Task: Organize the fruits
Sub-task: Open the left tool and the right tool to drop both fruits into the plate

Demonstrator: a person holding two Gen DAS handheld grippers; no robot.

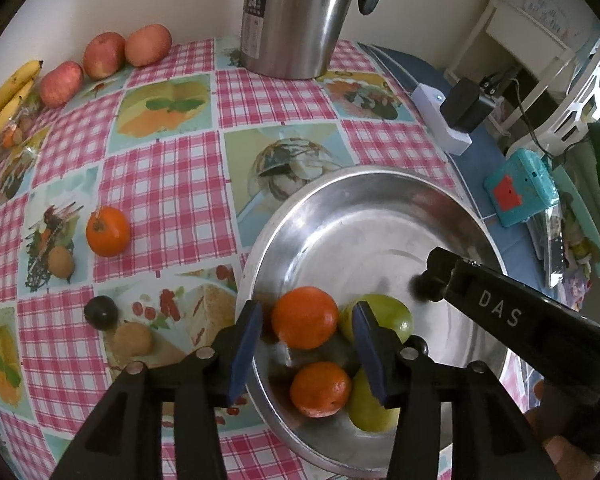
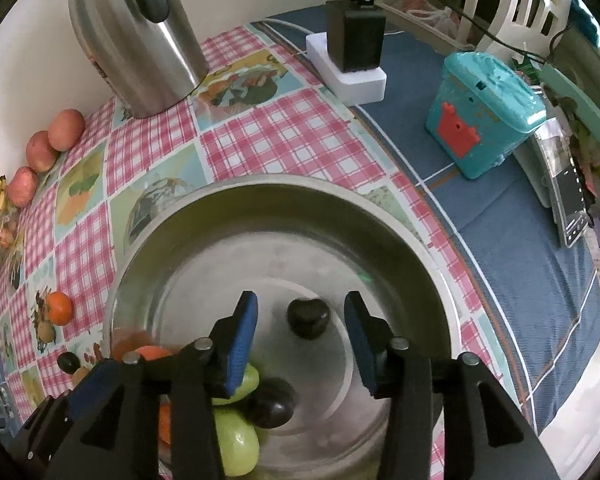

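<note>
The steel bowl (image 1: 380, 200) is where the fruit is going, and it sits on the checked desk (image 1: 172, 184) near the right-hand edge. In it so far are two oranges (image 1: 304, 317), two green fruits (image 1: 392, 316) and two dark plums (image 2: 308, 317). One plum lies loose between the jaws of the right hand-held gripper (image 2: 300, 336), and its pads aren't pressing on it, so that gripper is open and holding nothing. The left hand-held gripper (image 1: 306, 354) hangs over the bowl too. It's open with an orange between the blue pads, but I see no contact there either.

What could go sideways:
- The plum in the right wrist view sits on a smooth curved bottom. Nudge it on the way out and it'll likely roll into the others.
- Both grippers are crowded over the same bowl — lifting out carelessly could knock them together or clip the rim and shove the bowl towards the edge.
- There's still fruit out on the desk: an orange (image 1: 108, 231), a dark plum (image 1: 101, 312) and two small brown fruits (image 1: 133, 339). They're round and would roll if pinched off-centre.
- The apples (image 1: 104, 55) and bananas (image 1: 4, 96) at the far side look too wide for these jaws, I'd guess.

As for writing, the right gripper's finger reads "DAS" in the left view. The steel kettle (image 1: 296, 16) has a label with "24" on it — the rest is too small to read.
</note>
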